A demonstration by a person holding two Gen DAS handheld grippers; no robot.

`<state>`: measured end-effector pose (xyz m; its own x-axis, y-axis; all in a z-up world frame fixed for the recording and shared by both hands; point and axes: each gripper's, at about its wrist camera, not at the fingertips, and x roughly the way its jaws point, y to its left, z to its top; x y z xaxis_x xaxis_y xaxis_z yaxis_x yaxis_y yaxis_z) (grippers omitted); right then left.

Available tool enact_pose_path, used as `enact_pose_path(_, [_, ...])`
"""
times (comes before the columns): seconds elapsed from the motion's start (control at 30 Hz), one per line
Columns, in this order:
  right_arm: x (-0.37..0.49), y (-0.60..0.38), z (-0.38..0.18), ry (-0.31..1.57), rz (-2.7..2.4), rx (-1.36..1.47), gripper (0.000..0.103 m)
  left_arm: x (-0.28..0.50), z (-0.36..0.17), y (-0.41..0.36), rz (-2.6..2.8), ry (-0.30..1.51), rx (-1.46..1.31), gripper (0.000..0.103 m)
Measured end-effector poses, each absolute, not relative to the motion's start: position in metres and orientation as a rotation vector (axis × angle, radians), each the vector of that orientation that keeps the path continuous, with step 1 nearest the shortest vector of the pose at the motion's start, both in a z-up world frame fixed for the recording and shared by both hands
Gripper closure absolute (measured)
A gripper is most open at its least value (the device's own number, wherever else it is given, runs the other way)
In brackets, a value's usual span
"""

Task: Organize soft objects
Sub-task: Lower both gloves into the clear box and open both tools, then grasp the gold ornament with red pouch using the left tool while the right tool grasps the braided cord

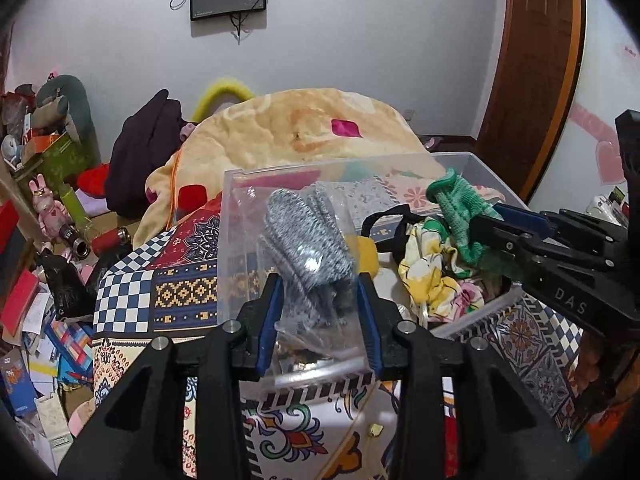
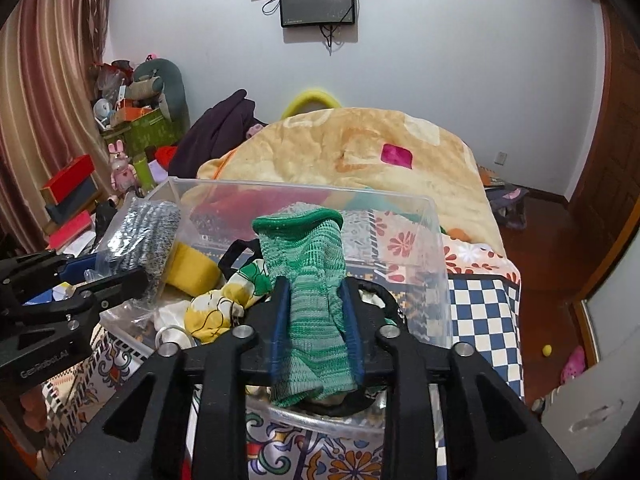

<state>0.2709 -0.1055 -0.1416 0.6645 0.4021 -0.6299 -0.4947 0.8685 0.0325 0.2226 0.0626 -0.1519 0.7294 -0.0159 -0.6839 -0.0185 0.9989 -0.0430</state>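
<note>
My left gripper is shut on a clear plastic bag of grey knit cloth, held over the near left corner of a clear plastic bin. My right gripper is shut on a green knit cloth, held above the bin's near side. The right gripper with the green cloth also shows in the left wrist view. The left gripper with the grey bag shows in the right wrist view. Inside the bin lie a yellow floral cloth, a yellow item and a black strap.
The bin stands on a bed with a patterned quilt. A large yellow blanket is heaped behind it. Boxes, toys and papers clutter the left side. A wooden door and monitors on the wall are beyond.
</note>
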Motion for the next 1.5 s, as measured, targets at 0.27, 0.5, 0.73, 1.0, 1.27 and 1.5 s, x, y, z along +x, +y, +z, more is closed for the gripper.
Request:
enact_pose_path(0.27, [0.254,-0.121,-0.122,0.609,0.521,-0.144,0.067,0.202,-0.133,0.065,-0.016,0.713,-0.07,0.061])
enact_pose_path(0.5, [0.228,-0.131,-0.101,0.525,0.559,-0.124,0.055,0.17,-0.103,0.063,-0.038,0.624,-0.068,0.043])
enact_pose_path(0.73, [0.2,-0.135,-0.109,0.516,0.599,-0.136,0.042,0.141,-0.104,0.049,-0.09,0.634,-0.046,0.031])
enact_pose_path(1.0, [0.187,-0.136,-0.149,0.63,0.592,-0.195,0.042,0.126,-0.147,0.033,-0.123,0.768,-0.064,0.031])
enact_pose_path(1.27, [0.171,-0.133,-0.192,0.787,0.639,-0.187,0.042,0.113,-0.184,0.02,-0.177,0.868,-0.138,0.031])
enact_pose_path(1.5, [0.161,-0.127,-0.209,0.824,0.659,-0.216,0.042,0.116,-0.205,0.012,-0.17,0.91,-0.14,0.033])
